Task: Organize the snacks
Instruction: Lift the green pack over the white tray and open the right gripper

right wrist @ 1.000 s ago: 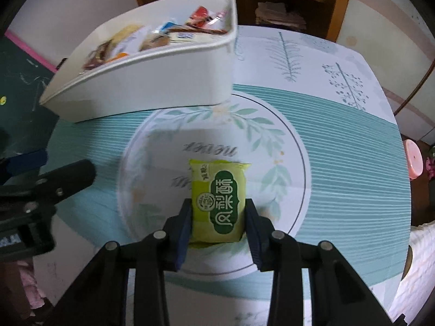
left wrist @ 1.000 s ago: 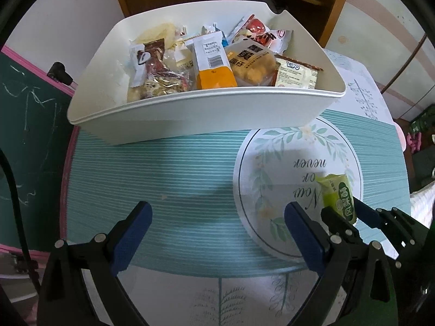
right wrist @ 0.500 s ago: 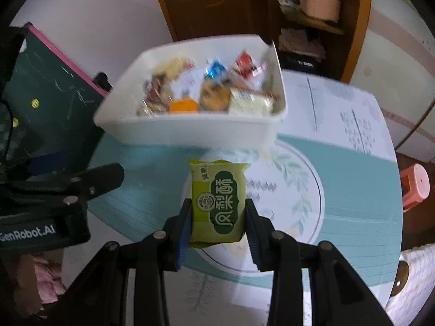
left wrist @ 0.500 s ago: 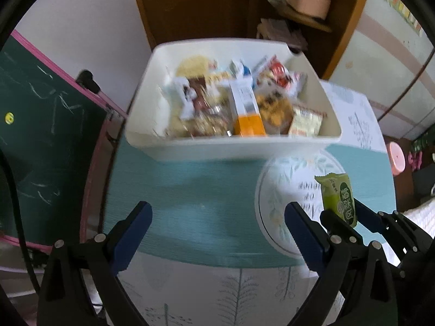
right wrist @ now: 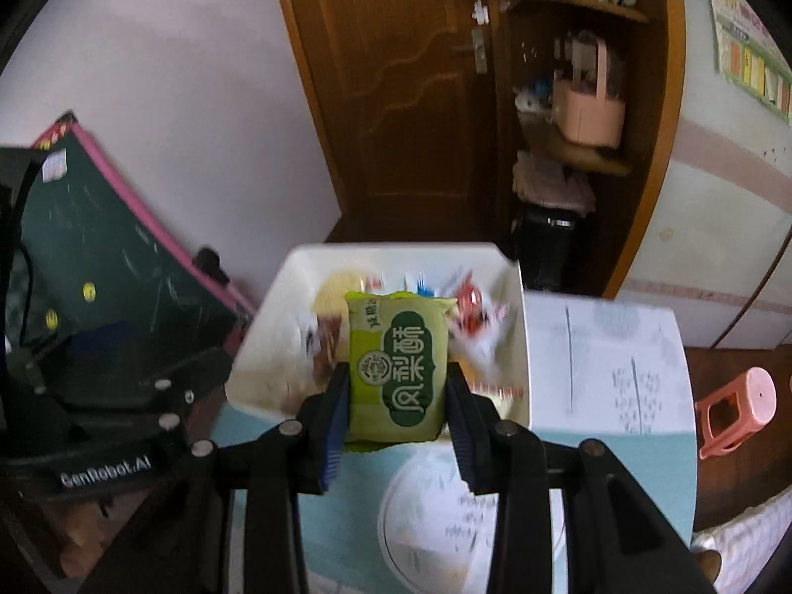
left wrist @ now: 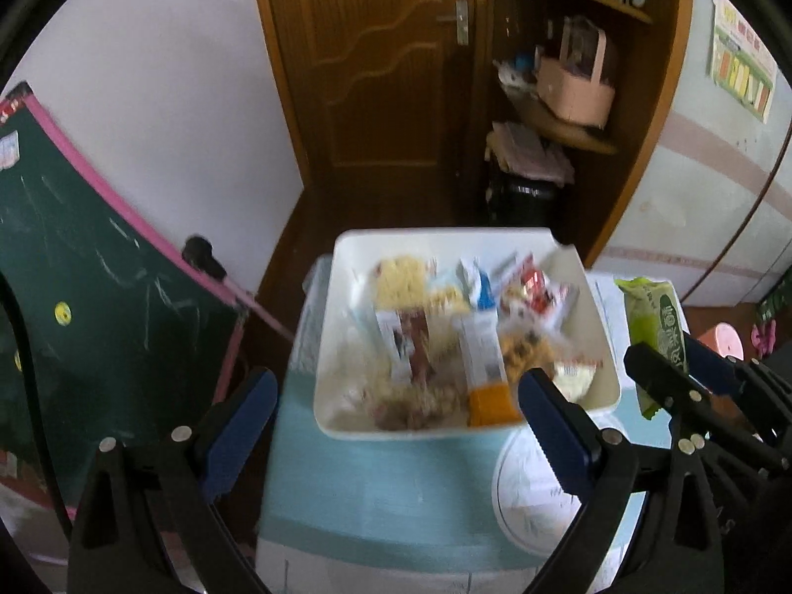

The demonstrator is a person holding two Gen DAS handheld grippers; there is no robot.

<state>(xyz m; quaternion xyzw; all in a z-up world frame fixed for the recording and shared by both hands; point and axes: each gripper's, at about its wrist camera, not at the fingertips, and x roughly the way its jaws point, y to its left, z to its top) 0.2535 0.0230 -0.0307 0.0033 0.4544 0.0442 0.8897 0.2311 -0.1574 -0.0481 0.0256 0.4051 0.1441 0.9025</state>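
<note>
My right gripper (right wrist: 397,396) is shut on a green snack packet (right wrist: 396,371) and holds it in the air in front of the white bin (right wrist: 277,297). The same packet (left wrist: 653,326) and right gripper (left wrist: 666,371) show at the right of the left wrist view. The white bin (left wrist: 346,257) stands on the table and holds several wrapped snacks (left wrist: 475,341). My left gripper (left wrist: 396,416) is open and empty, raised above the table before the bin's near wall.
The table has a teal striped cloth (left wrist: 396,485) with a white round print (right wrist: 435,510). A green chalkboard with pink frame (left wrist: 89,307) leans at the left. A wooden door (left wrist: 376,74) and shelves (left wrist: 569,99) stand behind. A pink stool (right wrist: 737,411) stands at the right.
Both grippers have risen well above the table, so the bin looks smaller and lower. The right gripper carried the green packet up and toward the bin. The left stayed open.
</note>
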